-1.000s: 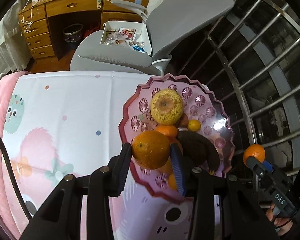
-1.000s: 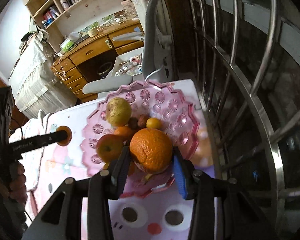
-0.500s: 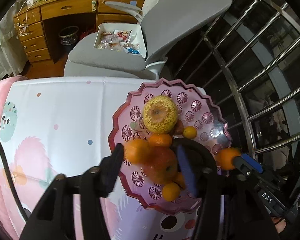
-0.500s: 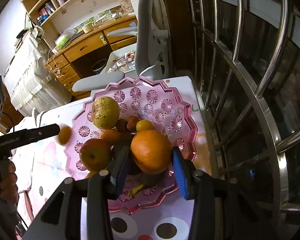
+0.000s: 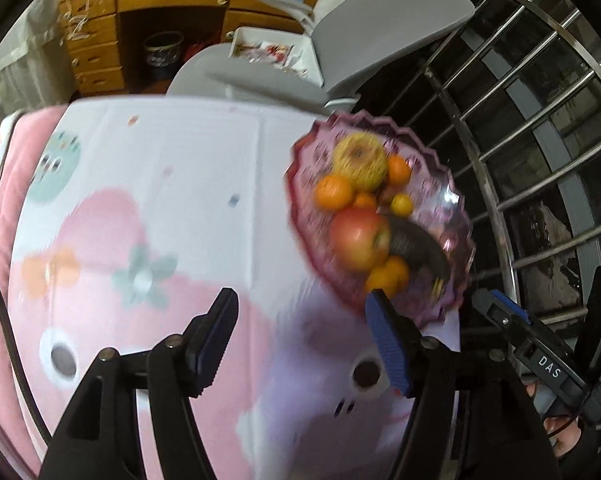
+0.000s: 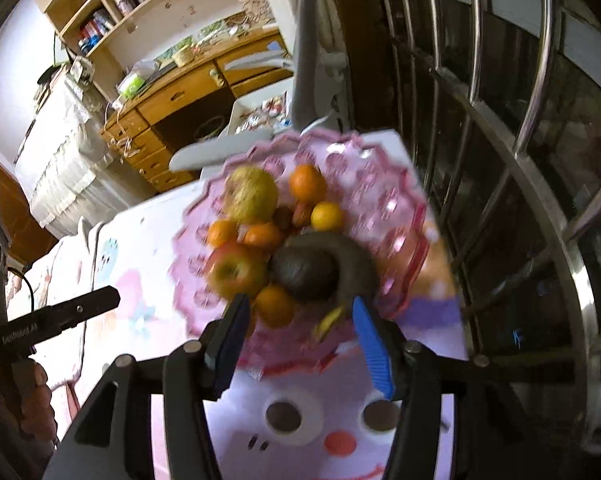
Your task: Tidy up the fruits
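A pink scalloped plate [image 5: 452, 208] [image 6: 384, 208] sits at the table's far right corner and holds a yellow-green pear [image 5: 358, 160] [image 6: 250, 194], a red apple [image 5: 358, 238] [image 6: 236, 270], several oranges [image 5: 332, 192] [image 6: 306, 182] and a dark overripe banana [image 5: 416, 242] [image 6: 320, 264]. My left gripper [image 5: 300, 340] is open and empty above the cloth, left of and short of the plate. My right gripper [image 6: 298, 340] is open and empty just before the plate's near rim; it also shows in the left wrist view [image 5: 500, 312].
A pink and white cartoon cloth [image 5: 160, 220] covers the table. A metal window grille [image 5: 540, 128] runs close along the right. A grey office chair [image 5: 340, 48] and a wooden desk [image 5: 160, 12] stand behind the table.
Both grippers have opened and let their oranges go onto the plate. Both have drawn back from the plate, the left one also moving left over the cloth.
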Available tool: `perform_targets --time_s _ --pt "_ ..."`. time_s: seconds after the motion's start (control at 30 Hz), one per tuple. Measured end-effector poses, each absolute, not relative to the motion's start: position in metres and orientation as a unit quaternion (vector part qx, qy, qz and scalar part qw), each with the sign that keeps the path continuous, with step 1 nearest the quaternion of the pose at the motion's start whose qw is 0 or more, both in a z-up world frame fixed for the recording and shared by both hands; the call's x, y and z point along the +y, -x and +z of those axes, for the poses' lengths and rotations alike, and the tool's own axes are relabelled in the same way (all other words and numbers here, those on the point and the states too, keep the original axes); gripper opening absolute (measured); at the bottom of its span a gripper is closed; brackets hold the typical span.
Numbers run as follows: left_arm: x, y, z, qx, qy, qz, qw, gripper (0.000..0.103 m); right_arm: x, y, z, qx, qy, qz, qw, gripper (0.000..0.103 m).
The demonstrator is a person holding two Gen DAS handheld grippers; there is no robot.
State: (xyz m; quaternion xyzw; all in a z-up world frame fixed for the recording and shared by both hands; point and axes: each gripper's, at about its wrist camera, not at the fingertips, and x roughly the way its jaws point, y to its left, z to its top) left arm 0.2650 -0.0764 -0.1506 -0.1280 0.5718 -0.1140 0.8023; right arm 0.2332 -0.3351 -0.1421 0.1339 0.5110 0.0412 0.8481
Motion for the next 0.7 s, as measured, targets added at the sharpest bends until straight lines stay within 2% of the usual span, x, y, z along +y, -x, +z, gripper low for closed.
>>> perform_targets --time_s 0.2,0.37,0.43,0.63,0.7 --pt "-0.04 -0.189 -0.158 0.591 0.128 -0.114 0.788 0.066 -0.281 -0.177 -0.156 0.538 -0.119 0.055 0.833 0.057" --pt "-0.006 -0.125 -0.16 0.593 0.117 -0.103 0.79 0.066 -0.231 -0.123 -0.164 0.55 -0.109 0.067 0.825 0.067" --pt "0.006 -0.104 -0.16 0.591 0.113 -0.091 0.794 0.066 -0.213 -0.101 -0.164 0.549 -0.099 0.072 0.827 0.067" --pt "0.029 -0.052 -0.141 0.592 0.1 -0.068 0.797 0.067 -0.175 -0.043 -0.143 0.564 -0.095 0.101 0.814 0.067" --pt "0.031 -0.042 -0.123 0.58 0.101 -0.069 0.805 0.072 -0.17 -0.029 -0.129 0.559 -0.086 0.109 0.817 0.067"
